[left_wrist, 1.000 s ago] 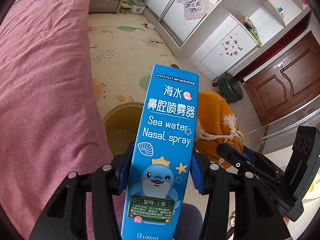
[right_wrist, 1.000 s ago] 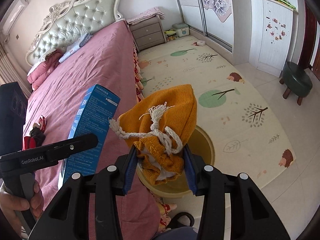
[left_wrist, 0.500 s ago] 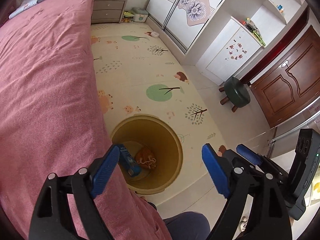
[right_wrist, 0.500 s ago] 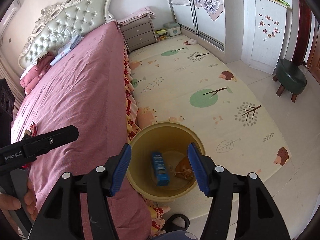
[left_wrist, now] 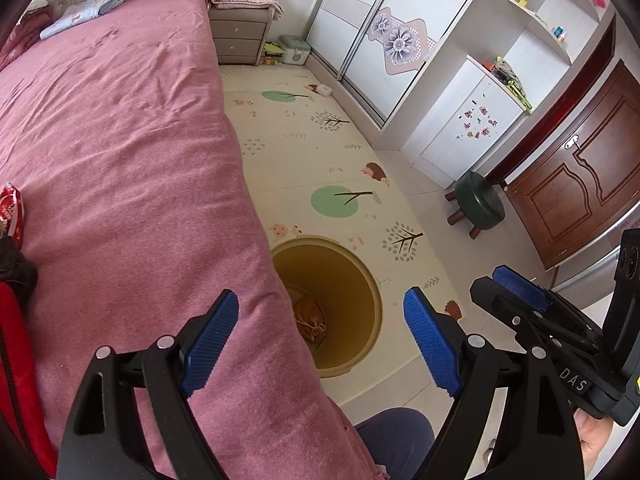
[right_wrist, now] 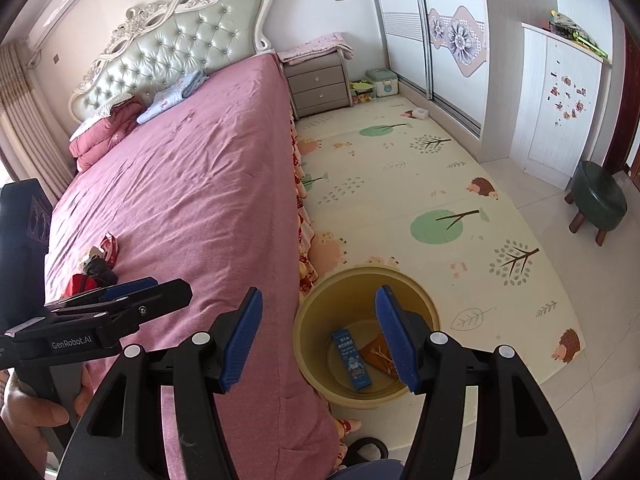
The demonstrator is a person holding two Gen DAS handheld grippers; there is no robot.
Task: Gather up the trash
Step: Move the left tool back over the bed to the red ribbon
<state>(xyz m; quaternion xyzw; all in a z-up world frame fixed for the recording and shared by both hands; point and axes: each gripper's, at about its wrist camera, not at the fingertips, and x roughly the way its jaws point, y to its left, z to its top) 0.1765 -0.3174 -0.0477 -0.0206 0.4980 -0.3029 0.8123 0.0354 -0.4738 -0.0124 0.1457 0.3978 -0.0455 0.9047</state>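
A yellow bin [right_wrist: 416, 292] stands on the play mat against the bed's side. Inside it lie a blue nasal spray box [right_wrist: 352, 360] and an orange knitted piece [right_wrist: 380, 356]. The left wrist view shows only the bin's rim [left_wrist: 360, 280] and the orange piece [left_wrist: 310, 318]. My left gripper [left_wrist: 320, 296] hangs open and empty over the bed's edge and the bin. My right gripper [right_wrist: 319, 300] is open and empty above the bin. On the pink bed to the left lie a red wrapper [right_wrist: 108, 248], a black item [right_wrist: 98, 268] and something red [right_wrist: 80, 282].
The pink bed [left_wrist: 120, 160] fills the left side. A green stool [right_wrist: 598, 200] stands on the tiles at right, near a brown door [left_wrist: 580, 184]. Wardrobes [right_wrist: 440, 40] and a nightstand [right_wrist: 320, 84] line the far wall. A person's knee [left_wrist: 396, 432] is below the grippers.
A second ago the left gripper held the blue box and the right held the orange knit. Both jaws opened and the items now lie in the bin. Both grippers have risen.
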